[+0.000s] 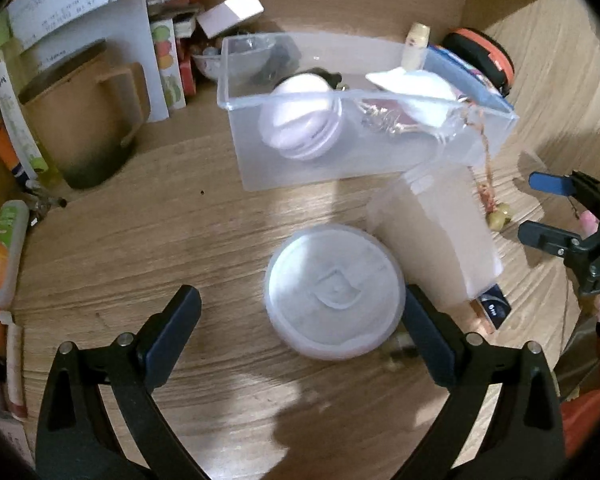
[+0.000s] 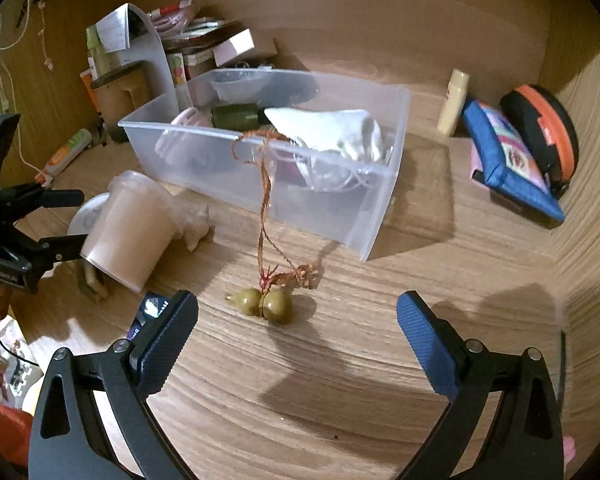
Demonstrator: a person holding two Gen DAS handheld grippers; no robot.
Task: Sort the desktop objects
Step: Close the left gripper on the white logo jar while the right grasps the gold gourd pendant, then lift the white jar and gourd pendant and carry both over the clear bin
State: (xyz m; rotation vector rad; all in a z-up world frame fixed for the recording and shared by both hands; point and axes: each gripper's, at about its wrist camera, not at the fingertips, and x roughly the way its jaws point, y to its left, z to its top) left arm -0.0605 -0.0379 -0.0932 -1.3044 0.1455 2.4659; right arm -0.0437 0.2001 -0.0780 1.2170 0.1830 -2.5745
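Observation:
A clear plastic bin (image 1: 236, 102) (image 2: 396, 120) stands on the wooden desk and holds a pink round case (image 1: 300, 120), a white cloth (image 2: 340, 132) and a dark green bottle (image 2: 236, 116). My left gripper (image 1: 300, 316) is open around a round translucent lidded tub (image 1: 332, 292), its right finger touching the rim. A frosted cup (image 1: 440, 232) (image 2: 132, 220) lies tipped beside it. My right gripper (image 2: 296, 320) is open just before a small olive gourd charm (image 2: 268, 306), whose orange cord (image 2: 266, 200) hangs over the bin's rim. The right gripper also shows in the left view (image 1: 548, 208).
A brown mug (image 1: 80, 120), bottles, papers and boxes crowd the back left. A cream tube (image 2: 454, 102), a blue pouch (image 2: 508, 164) and a black-orange round case (image 2: 548, 128) stand at the right by the wooden side wall. A small dark card (image 1: 496, 308) lies under the cup.

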